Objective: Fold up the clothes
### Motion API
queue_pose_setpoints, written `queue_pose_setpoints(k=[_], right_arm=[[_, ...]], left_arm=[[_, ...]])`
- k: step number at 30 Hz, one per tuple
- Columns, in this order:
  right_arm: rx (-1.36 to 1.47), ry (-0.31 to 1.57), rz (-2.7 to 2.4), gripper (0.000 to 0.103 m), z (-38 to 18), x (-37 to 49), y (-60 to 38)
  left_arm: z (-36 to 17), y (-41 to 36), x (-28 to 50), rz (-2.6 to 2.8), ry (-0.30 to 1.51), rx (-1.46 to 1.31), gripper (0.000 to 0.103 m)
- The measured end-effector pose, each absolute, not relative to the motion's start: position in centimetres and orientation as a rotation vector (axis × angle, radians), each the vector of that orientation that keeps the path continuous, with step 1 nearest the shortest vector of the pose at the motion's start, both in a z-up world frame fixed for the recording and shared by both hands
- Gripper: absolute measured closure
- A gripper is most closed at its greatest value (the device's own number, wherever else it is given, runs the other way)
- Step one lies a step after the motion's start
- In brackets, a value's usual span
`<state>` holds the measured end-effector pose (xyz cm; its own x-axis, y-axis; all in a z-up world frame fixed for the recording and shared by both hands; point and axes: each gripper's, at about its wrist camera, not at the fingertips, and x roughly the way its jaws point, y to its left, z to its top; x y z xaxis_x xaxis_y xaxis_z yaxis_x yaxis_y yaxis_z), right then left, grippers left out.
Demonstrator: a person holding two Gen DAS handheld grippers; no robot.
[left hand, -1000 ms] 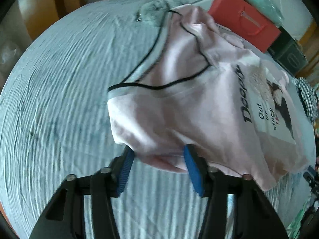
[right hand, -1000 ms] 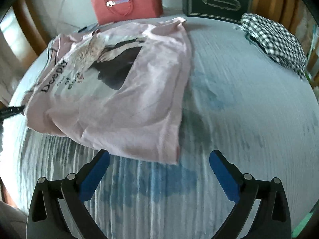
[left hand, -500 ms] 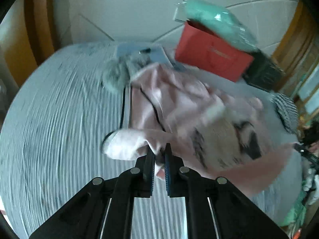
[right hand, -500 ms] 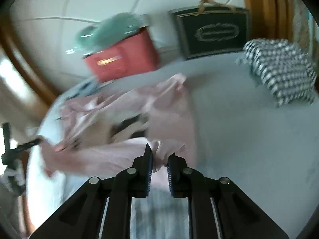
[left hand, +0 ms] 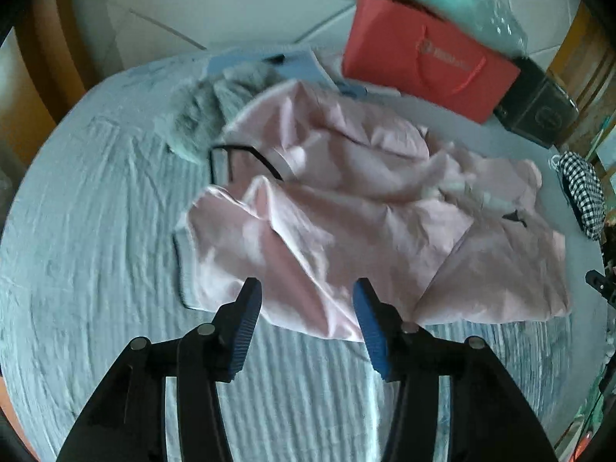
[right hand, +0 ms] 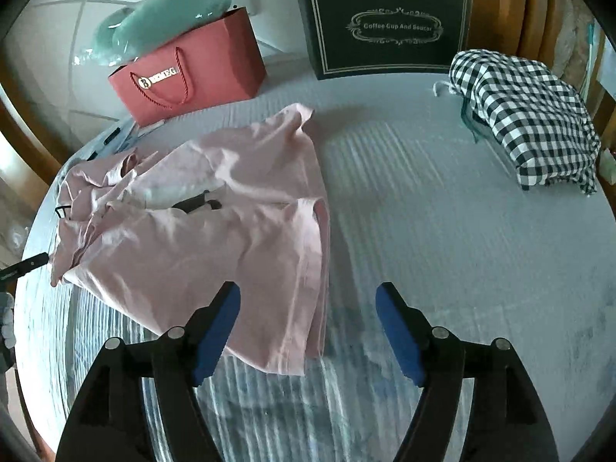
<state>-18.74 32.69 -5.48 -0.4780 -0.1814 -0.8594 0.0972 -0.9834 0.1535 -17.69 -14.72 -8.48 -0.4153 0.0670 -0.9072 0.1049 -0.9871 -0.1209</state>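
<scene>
A pink T-shirt (left hand: 346, 231) lies crumpled on the pale blue bedspread (left hand: 96, 231), its near half folded back over itself so the print is mostly hidden. My left gripper (left hand: 306, 292) hovers over the shirt's near left edge by the black-trimmed collar. Its jaws are opening, and the blue pads touch no cloth. In the right wrist view the same shirt (right hand: 200, 246) lies left of centre. My right gripper (right hand: 308, 296) hangs above its near right corner. Those jaws are opening too, with the fabric lying loose below them.
A red paper bag (right hand: 192, 73) with a teal packet (right hand: 161, 19) on it and a dark green box (right hand: 385, 27) stand at the bed's far edge. A folded black-and-white checked garment (right hand: 527, 115) lies at far right. A grey fluffy item (left hand: 200, 115) sits beyond the collar.
A second ago the shirt lay flat, print up. Both grippers shut on its near hem, carried it up and away, then let go. The shirt now lies folded over.
</scene>
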Motion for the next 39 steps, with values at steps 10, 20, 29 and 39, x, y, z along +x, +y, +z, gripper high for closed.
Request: queue_pose_setpoints(k=[10,20,29,39], right_arm=[[1.51,-0.063,-2.589,0.034,-6.5,-22.3,32.4],[1.541,0.06,-2.511,0.098,-8.4,-25.3,29.3],[1.322,-0.16,-2.552,0.098,-1.1,-14.0,33.5],[1.402,-0.259,-2.518,0.056,-3.5,-12.2,35.0]], left_arm=[[-11.6,-11.5,-20.3,-2.569,0.18,1.787,0.053],[-10.3,-12.8,-19.4,-2.562,0.217,1.73,0.102],[-4.1,-16.0,-9.2,-2.648,0.283,1.611,0.102],[-6.1,-16.5,-2.7,-2.57,0.348,1.624,0.102]])
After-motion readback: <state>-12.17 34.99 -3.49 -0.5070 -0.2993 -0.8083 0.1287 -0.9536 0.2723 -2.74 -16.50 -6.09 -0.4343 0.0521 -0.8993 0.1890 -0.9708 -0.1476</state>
